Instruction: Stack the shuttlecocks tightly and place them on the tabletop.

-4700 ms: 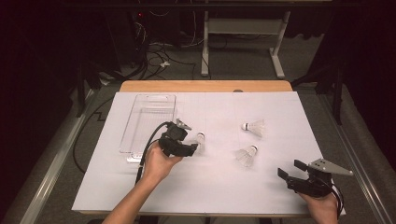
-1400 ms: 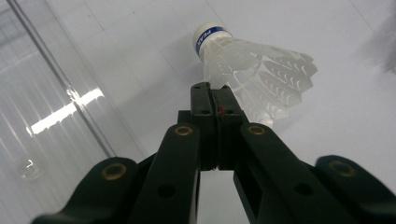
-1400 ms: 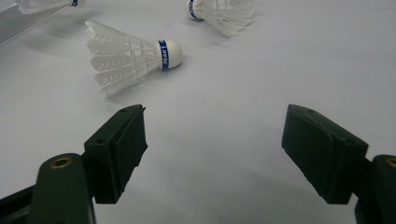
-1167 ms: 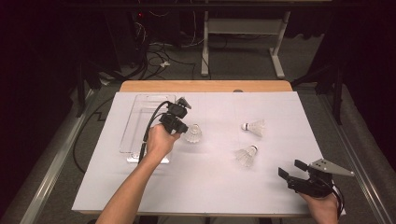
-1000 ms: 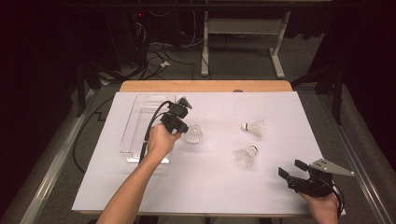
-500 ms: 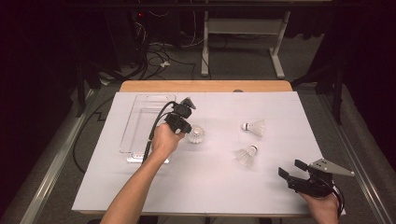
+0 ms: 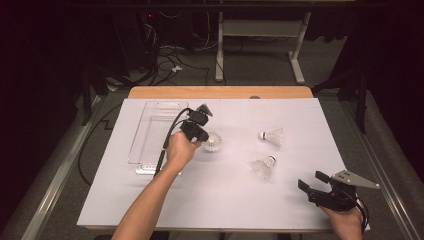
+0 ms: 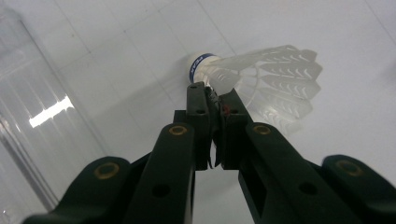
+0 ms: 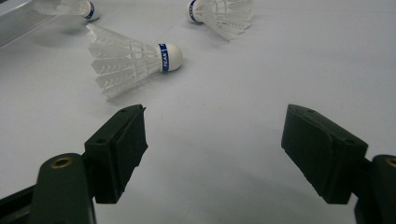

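L claw (image 8: 212, 95) clamped on shuttlecock (image 8: 261, 77) feathers, prob. just loosening; R claw (image 9: 212, 154) wide apart, idle.

A clear rectangular plastic tray (image 7: 150, 131) lies on the left part of the white sheet (image 7: 220, 195) covering the wooden table (image 7: 220, 92). Two white feathered shuttlecocks, one farther (image 7: 272, 136) and one nearer (image 7: 263, 167), lie close together right of centre, well apart from the tray.
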### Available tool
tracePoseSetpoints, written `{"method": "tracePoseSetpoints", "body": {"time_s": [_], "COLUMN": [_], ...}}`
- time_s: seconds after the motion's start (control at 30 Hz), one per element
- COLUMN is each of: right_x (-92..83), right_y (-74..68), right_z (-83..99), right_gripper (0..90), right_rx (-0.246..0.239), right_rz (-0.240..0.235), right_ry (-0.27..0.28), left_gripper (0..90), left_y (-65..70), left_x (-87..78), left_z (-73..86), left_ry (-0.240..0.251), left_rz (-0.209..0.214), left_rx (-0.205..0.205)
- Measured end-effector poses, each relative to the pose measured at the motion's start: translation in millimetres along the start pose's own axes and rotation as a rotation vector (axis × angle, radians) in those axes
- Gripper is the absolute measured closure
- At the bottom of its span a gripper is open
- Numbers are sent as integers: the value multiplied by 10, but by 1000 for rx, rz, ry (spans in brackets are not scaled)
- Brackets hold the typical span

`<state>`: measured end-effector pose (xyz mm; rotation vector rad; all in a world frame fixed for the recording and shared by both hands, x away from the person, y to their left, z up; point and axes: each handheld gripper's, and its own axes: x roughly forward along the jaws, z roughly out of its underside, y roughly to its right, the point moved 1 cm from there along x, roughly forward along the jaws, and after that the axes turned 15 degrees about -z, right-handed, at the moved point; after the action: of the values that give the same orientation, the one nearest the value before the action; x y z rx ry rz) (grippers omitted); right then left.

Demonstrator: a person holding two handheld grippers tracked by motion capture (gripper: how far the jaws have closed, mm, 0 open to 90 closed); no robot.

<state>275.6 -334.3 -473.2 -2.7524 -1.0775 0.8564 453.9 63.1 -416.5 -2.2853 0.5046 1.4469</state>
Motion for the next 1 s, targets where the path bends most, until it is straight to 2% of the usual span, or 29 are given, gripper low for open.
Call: {"method": "tracePoseSetpoints", "body": {"time_s": [0.4,0.73,1.0], "right_x": [-2,-2,2], "right_y": [-2,-6,-6], "right_z": [0,0,-1], "right_gripper": [226,225,226], "right_rx": [-1,-1,-5], "right_rz": [-4,-7,-9], "right_ry": [1,2,0], "left_gripper": [844,844,832], "left_y": [159,232,339], "left_x": [-2,14,44], "left_z": [-131,-215,-269], "left_ry": [76,98,113], "left_rz": [7,4,14], "left_rx": [27,37,48]}}
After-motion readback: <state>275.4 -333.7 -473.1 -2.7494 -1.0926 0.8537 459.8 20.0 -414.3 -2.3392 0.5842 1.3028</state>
